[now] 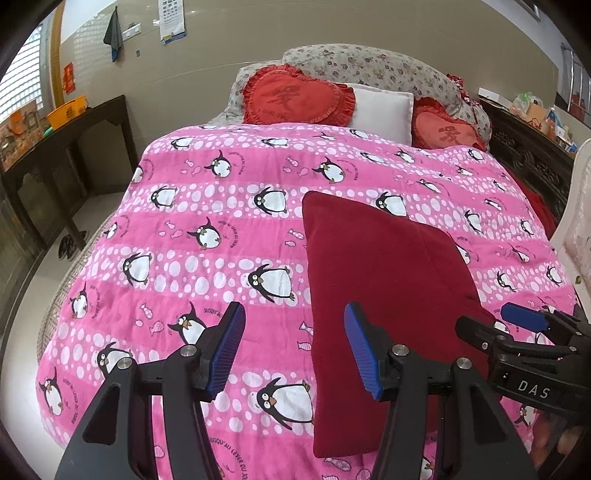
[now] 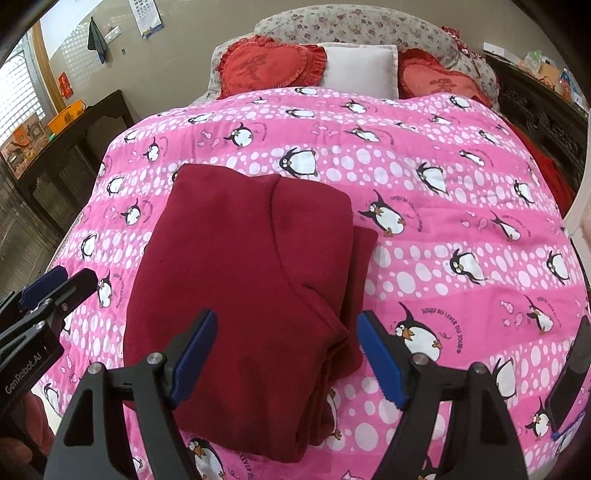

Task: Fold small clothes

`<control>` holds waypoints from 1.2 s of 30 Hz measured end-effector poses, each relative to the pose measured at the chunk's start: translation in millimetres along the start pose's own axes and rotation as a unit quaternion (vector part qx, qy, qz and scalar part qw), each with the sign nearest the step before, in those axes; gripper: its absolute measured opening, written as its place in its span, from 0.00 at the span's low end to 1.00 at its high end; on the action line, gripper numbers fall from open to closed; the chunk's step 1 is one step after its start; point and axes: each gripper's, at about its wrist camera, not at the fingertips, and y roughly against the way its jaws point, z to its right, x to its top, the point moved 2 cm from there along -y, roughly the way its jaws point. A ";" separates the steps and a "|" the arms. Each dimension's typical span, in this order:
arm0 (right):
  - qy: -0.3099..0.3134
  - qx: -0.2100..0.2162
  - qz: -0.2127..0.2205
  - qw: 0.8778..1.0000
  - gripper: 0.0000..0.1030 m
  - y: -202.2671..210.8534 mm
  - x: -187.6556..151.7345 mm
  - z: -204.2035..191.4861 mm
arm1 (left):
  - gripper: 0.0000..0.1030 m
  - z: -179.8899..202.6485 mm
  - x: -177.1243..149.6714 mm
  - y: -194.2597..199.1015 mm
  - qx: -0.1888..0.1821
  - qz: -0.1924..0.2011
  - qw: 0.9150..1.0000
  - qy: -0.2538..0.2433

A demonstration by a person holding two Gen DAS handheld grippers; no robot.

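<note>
Both hand-held grippers (image 1: 293, 347) (image 2: 286, 356) open, empty; only right view shows red garment's (image 2: 243, 280) layered fold.

The right tongs' black housing (image 1: 532, 387), seen from the left wrist, carries the white letters "DAS". The left tongs' black housing (image 2: 26, 369), seen from the right wrist, reads "GenRobot.AI". The pink penguin quilt (image 2: 424, 258) repeats a curved dark line beside its penguins; it looks like "JUSQU'AU LEVER DU JOUR". Each red heart cushion (image 1: 295, 96) bears one large Chinese character. The wall calendar's (image 1: 171, 20) print is too small to read.
</note>
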 end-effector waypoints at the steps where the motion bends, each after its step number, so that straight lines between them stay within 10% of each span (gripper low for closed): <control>1: 0.001 0.000 0.000 1.000 0.79 -0.1 -0.1 -0.4 | 0.35 -0.1 -0.2 -0.2 0.000 0.000 1.000 0.000; 36: 0.000 0.001 -0.012 1.000 0.79 -9.0 -2.2 2.9 | 0.35 -6.9 0.2 -7.3 -0.011 0.006 1.000 0.004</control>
